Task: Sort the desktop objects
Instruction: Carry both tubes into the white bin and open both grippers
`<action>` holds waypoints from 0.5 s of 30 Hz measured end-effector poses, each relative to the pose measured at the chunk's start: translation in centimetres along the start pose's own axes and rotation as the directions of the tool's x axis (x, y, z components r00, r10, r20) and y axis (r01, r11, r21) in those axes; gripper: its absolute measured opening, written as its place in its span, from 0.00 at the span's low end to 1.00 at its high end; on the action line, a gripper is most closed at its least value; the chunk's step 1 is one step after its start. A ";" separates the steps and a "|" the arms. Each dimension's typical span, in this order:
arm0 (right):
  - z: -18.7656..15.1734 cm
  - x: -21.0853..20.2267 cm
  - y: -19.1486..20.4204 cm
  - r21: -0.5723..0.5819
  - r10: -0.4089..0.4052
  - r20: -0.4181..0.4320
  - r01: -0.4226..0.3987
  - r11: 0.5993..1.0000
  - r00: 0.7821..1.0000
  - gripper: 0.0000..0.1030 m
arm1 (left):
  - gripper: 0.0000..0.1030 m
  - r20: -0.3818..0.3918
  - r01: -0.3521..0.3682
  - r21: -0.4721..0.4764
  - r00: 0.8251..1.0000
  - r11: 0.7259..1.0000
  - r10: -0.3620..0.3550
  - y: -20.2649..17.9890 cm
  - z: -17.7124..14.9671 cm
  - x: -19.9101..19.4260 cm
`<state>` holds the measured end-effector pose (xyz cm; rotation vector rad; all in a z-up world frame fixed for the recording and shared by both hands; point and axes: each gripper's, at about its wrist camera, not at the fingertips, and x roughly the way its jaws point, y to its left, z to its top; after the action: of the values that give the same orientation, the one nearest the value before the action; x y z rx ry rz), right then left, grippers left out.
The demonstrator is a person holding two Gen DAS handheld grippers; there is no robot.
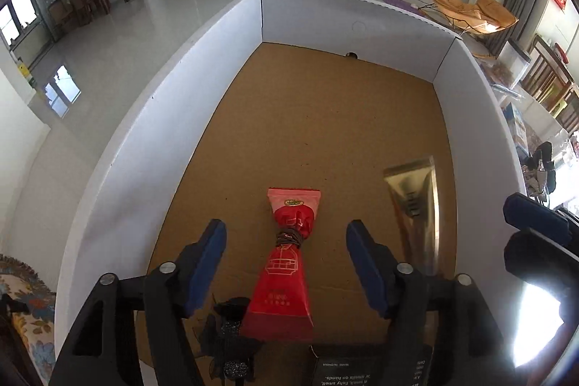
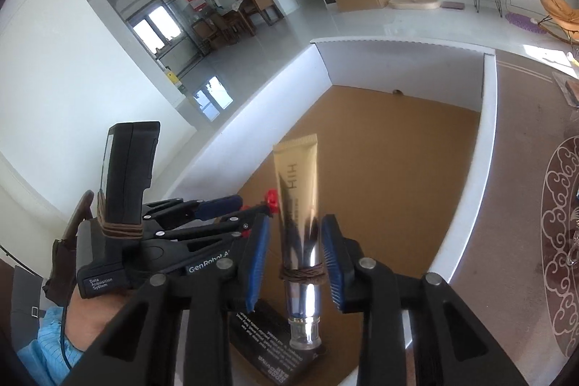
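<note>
Here, the white-walled box with a brown cardboard floor holds four things that can be counted: one red tube, one gold tube, one black carton and one black lacy item.

Each tube carries one brown band wound round it. Both tubes lie on the cardboard floor, crimped ends toward the far wall, the gold one near the right wall.

Left tool: blue pads stand apart, one on either side of the red tube, neither touching it. Right tool: pads stand apart about the gold tube, a gap visible on each side; no grip.

Writing: the gold tube reads "HIH" in the right wrist view. The carton shows "MADE IN CHINA" and "fishy smell, ... smells on hands.", upside down. The left tool's body, seen from the right wrist, reads "GenRobot" and "Data Acquisition System". The red tube bears a gold emblem and a line drawing; its small print is illegible.

Hidden: the carton and the lacy item are cut off at the left wrist view's lower edge. In the right wrist view only a red tip shows past the left tool. What the lacy item is cannot be told. A hand and a light blue sleeve hold the left tool.
</note>
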<state>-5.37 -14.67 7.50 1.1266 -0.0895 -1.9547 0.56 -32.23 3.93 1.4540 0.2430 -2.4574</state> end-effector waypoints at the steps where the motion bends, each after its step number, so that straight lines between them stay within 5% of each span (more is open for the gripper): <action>1: -0.2 -0.6 -0.3 0.005 0.004 0.024 -0.004 1.000 1.000 0.63 | 0.79 0.027 -0.004 -0.003 1.000 1.000 0.004 0.0 0.0 -0.5; 5: -1.7 -4.8 -2.5 0.003 -0.029 0.133 0.028 1.000 0.991 0.73 | 0.81 0.091 -0.020 -0.020 0.996 1.000 0.022 -0.1 -0.1 -1.8; 9: -5.6 -10.1 -6.7 0.028 -0.179 0.242 0.178 0.984 0.954 0.81 | 0.81 0.206 0.018 0.001 0.978 1.000 -0.018 -2.6 -1.1 -4.7; 12: -10.8 -14.6 -11.0 0.127 -0.369 0.284 0.347 0.929 0.885 0.85 | 0.81 0.265 0.080 0.107 0.958 0.991 -0.106 -7.1 -2.2 -7.7; 15: -16.7 -18.9 -16.3 0.289 -0.557 0.237 0.489 0.823 0.796 0.85 | 0.81 0.263 0.210 0.226 0.927 0.951 -0.267 -12.6 -3.8 -11.1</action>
<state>0.88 14.40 3.18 1.0369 -0.1724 -2.6790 4.78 -17.52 11.84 1.1644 0.1278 -2.9274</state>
